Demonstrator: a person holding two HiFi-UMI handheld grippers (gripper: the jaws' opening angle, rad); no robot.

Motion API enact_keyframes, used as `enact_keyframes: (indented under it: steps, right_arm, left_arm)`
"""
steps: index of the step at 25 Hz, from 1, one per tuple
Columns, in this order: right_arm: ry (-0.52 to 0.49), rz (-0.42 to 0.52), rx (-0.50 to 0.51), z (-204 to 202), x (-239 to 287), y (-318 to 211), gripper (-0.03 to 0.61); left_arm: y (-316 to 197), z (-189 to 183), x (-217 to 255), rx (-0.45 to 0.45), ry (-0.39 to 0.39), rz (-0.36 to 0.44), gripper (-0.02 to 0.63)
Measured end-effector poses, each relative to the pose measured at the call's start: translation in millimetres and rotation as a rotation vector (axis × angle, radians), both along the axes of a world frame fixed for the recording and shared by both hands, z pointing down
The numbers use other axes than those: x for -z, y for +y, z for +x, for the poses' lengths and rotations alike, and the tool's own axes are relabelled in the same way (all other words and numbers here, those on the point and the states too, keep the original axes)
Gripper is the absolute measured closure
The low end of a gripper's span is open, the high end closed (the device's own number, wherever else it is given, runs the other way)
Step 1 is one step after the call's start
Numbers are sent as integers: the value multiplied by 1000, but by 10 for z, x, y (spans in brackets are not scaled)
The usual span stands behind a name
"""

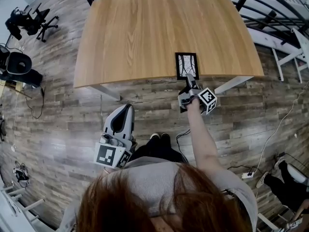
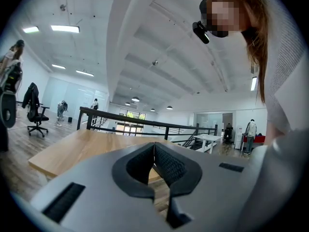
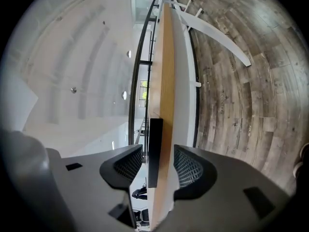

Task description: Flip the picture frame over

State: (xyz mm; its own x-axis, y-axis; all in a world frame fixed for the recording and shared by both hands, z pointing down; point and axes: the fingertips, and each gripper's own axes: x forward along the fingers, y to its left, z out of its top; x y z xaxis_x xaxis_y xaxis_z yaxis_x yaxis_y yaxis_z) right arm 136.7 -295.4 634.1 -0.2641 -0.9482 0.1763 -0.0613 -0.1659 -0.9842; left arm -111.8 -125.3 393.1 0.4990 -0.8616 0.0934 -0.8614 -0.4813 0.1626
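Note:
The picture frame [image 1: 186, 65], black-rimmed with a pale branch-like picture facing up, lies flat at the near edge of the wooden table [image 1: 145, 33]. My right gripper [image 1: 189, 78] reaches the frame's near end from the front, rolled onto its side. In the right gripper view the frame's black edge [image 3: 155, 149] and the tabletop's edge [image 3: 166, 81] stand between the open jaws of my right gripper [image 3: 158, 164], and neither pad presses on them. My left gripper [image 1: 124, 111] hangs over the floor in front of the table, and in its own view it [image 2: 154, 148] is shut on nothing.
A white table leg [image 1: 232, 84] stands just right of the frame. Black railings [image 1: 270, 13] run past the far right corner. An office chair [image 1: 31, 19] and dark gear [image 1: 18, 65] stand at the left. A power strip [image 1: 247, 175] with cables lies on the floor.

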Motion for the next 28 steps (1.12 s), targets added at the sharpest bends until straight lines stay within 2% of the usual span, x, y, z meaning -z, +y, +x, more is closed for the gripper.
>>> enact_keyframes:
  steps: [7, 11, 20, 23, 26, 28]
  right_arm:
    - [-99, 32, -76, 73, -41, -105, 394]
    - [-75, 78, -69, 65, 15, -85, 491]
    - [-55, 85, -89, 67, 133, -20, 495]
    - [9, 107, -86, 90, 263, -8, 497]
    - [42, 107, -99, 132, 350, 0, 499]
    - [65, 102, -109, 153, 390, 6, 500]
  left_arm:
    - [-16, -6, 58, 17, 12, 14, 606]
    - [-30, 6, 91, 20, 19, 20, 606]
    - [-24, -48, 93, 19, 0, 26, 606]
    - [-65, -14, 166, 25, 23, 40, 606]
    - [-46, -20, 92, -5, -11, 37, 606]
    - [-44, -30, 82, -8, -6, 35, 606]
